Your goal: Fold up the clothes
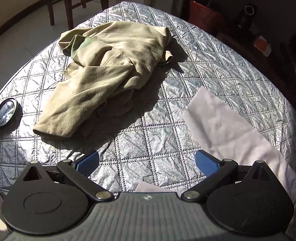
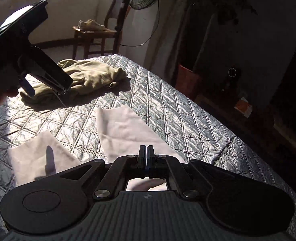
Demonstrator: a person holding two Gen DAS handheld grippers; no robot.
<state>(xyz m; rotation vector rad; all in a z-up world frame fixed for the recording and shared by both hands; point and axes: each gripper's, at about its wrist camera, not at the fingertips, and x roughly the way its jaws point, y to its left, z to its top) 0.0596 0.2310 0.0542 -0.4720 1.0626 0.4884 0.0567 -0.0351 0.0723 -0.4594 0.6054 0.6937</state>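
Over the silver quilted bedcover (image 1: 168, 120), the left gripper (image 1: 147, 163) hung with jaws wide apart near the crumpled olive fleece garment (image 1: 107, 64), while the right gripper (image 2: 146, 154) was pressed together above the pale lilac cloth (image 2: 126, 128)

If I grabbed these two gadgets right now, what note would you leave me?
Left hand-held gripper: open, empty, above the quilted bed cover.
Right hand-held gripper: shut; the white garment lies right at its tips, but whether it is pinched cannot be told.
The white garment lies near you with two parts spread toward the bed's middle. The olive fleece top sits crumpled farther back.
Done: nothing looks folded.
Left: fold both garments.
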